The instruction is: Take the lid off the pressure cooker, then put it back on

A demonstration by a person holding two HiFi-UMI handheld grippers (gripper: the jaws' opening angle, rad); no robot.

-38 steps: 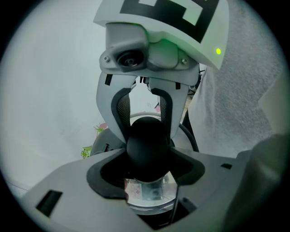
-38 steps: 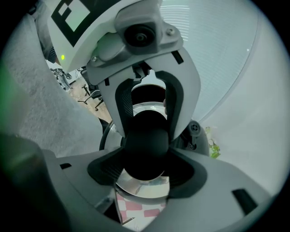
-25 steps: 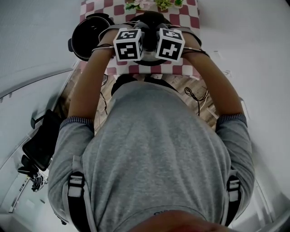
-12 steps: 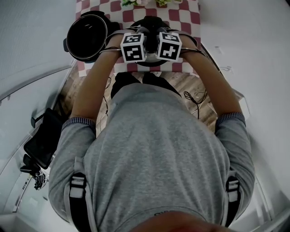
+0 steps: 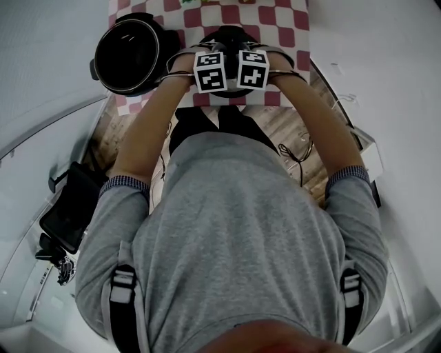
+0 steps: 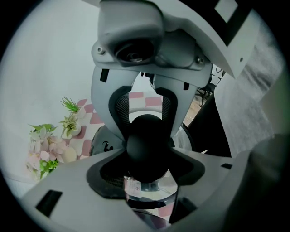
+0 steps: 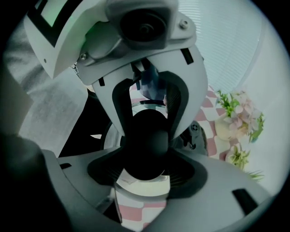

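My two grippers, left (image 6: 147,158) and right (image 7: 146,156), face each other, each pair of jaws clamped on the one black knob (image 6: 147,140) of the single lid (image 6: 152,201), over the checked cloth (image 5: 275,21). The one cooker pot (image 5: 127,55) stands open to my left, apart from the lid. Beyond are two small plants — a green sprig (image 6: 71,118) and a pink posy (image 6: 43,152).
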